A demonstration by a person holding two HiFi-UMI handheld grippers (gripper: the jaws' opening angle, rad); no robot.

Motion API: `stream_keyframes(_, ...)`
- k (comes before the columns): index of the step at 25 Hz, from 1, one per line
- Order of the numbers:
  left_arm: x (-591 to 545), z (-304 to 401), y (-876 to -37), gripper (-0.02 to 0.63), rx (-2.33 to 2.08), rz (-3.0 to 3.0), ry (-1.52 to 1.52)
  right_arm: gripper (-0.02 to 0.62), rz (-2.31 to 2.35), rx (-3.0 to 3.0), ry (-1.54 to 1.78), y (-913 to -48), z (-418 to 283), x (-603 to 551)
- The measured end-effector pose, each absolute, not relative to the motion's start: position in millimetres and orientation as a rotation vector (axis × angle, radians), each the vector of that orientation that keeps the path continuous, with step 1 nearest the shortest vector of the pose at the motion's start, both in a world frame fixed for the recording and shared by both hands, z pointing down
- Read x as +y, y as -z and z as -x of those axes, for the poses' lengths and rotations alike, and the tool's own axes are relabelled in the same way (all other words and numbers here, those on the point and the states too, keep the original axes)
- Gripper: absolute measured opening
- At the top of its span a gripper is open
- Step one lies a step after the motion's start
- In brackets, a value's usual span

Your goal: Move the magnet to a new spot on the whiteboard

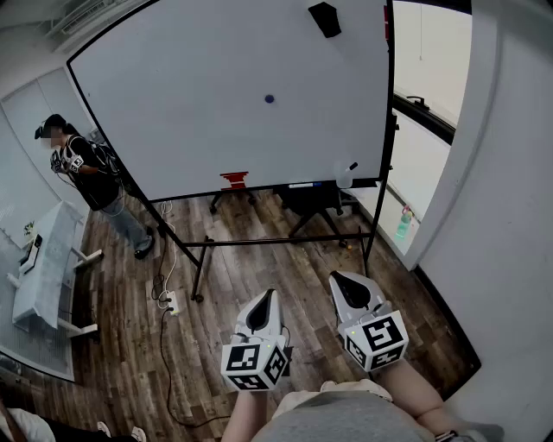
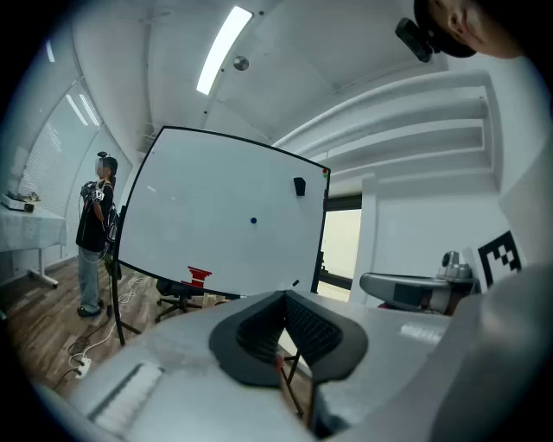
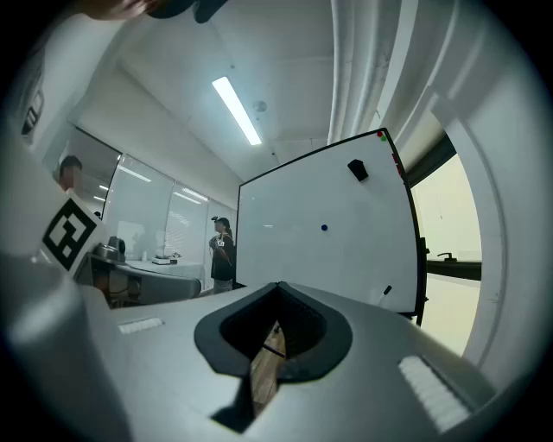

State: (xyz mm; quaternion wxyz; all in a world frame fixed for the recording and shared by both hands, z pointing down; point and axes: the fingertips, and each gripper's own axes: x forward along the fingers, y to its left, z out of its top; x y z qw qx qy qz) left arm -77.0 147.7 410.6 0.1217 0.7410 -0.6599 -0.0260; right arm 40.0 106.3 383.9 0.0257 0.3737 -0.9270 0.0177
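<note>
A small dark blue magnet (image 1: 270, 98) sticks near the middle of the whiteboard (image 1: 173, 112), which stands on a wheeled frame. It also shows as a dot, the magnet (image 2: 253, 221) in the left gripper view and the magnet (image 3: 324, 228) in the right gripper view. My left gripper (image 1: 264, 298) and right gripper (image 1: 346, 280) hover low over the wooden floor, well short of the board. Both have their jaws together with nothing between them.
A black eraser (image 1: 325, 19) sits at the board's top right, a red item (image 1: 234, 179) and a marker (image 1: 350, 167) on its tray. A person (image 1: 95, 186) stands left of the board beside a white table (image 1: 43, 268). Cables and a power strip (image 1: 169, 302) lie on the floor. A window wall runs along the right.
</note>
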Motion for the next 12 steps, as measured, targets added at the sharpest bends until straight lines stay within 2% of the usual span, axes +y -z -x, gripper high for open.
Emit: stream_keyframes(12, 154.8, 79.4, -409.6, 0.003, -1.936, -2.160, 0.092, -0.002, -1.156, -2.870, -0.020, -380.4, -42.5, 115.3)
